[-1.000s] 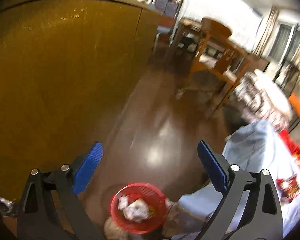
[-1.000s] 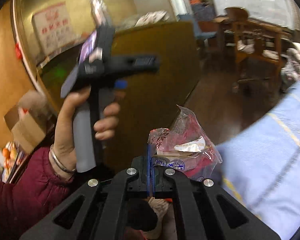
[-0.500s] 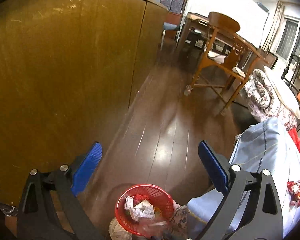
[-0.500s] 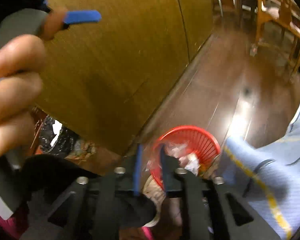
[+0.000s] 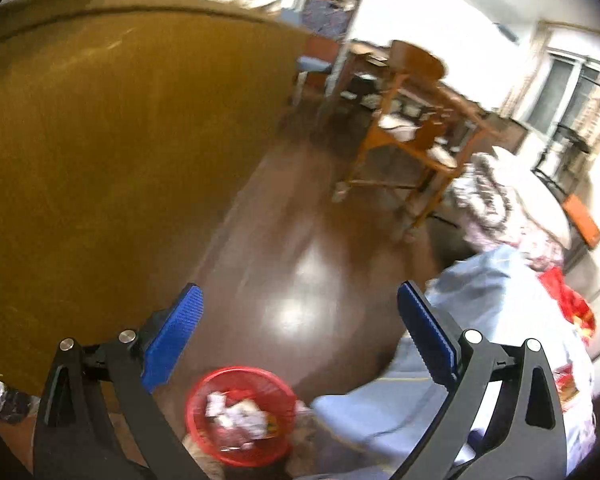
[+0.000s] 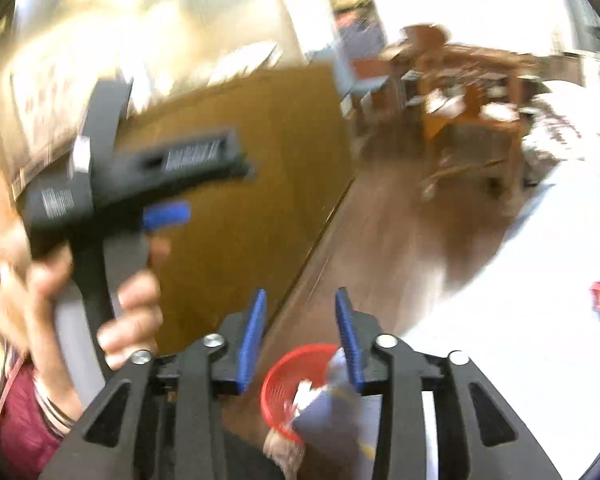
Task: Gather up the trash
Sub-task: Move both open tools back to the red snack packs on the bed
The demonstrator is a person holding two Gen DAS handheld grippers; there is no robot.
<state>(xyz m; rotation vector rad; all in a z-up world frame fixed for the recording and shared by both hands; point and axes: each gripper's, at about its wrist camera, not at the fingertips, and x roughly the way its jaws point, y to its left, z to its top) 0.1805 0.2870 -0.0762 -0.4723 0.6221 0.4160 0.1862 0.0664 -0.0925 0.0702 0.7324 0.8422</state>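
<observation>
Left wrist view: left hand-held gripper (image 5: 298,310) is gaping wide, empty; red trash basket (image 5: 240,416) sitting bottom centre; wooden cabinet (image 5: 112,160) filling left; right hand-held gripper (image 6: 300,312) is parted, empty.

Both fisheye views bend straight lines toward a dark round rim. The right view is heavily smeared: the chair (image 6: 460,80) far ahead, the brown cabinet (image 6: 240,184) and the hand (image 6: 112,312) left of the tool are streaked. The pale cloth (image 6: 500,320) to its right is blown out white. The left view is softer than sharp, with a bright glare patch on the dark floor (image 5: 296,312) just ahead of the tool (image 5: 300,320) and washed-out windows (image 5: 572,88) far right.
</observation>
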